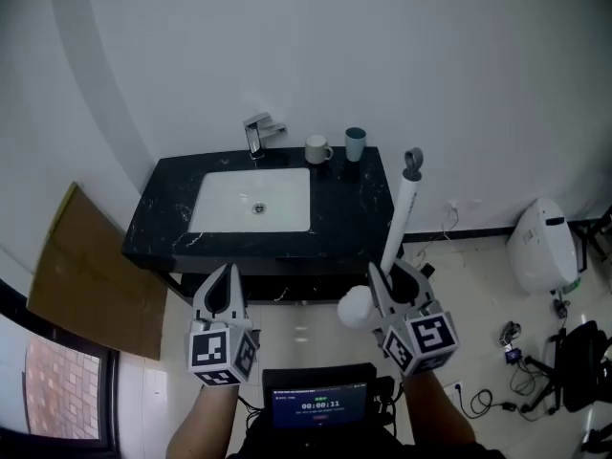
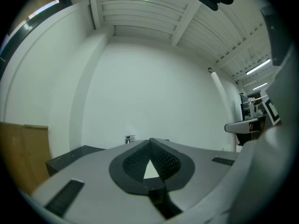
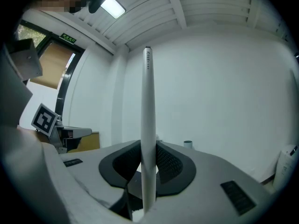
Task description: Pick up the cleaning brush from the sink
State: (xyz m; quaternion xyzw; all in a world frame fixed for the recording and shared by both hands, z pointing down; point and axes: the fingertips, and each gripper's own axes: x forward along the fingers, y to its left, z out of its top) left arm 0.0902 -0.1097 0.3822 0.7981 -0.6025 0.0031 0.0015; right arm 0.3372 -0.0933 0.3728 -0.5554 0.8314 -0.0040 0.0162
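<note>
My right gripper [image 1: 392,277] is shut on the white cleaning brush [image 1: 399,220], holding its long handle upright; its round white head [image 1: 356,306] hangs by the jaws and its grey loop end [image 1: 412,163] points up. In the right gripper view the brush handle [image 3: 148,125] rises straight between the black pads [image 3: 170,164]. My left gripper [image 1: 226,285] is shut with nothing in it; in the left gripper view its tips [image 2: 150,141] meet. Both grippers are in front of the black counter [image 1: 359,218] with the white sink [image 1: 253,200], away from the basin.
A chrome tap [image 1: 259,133], a white mug [image 1: 316,148] and a blue-grey cup [image 1: 355,143] stand at the counter's back. A brown board [image 1: 91,271] leans at the left. A white appliance [image 1: 542,247] and cables [image 1: 521,347] lie on the floor at the right.
</note>
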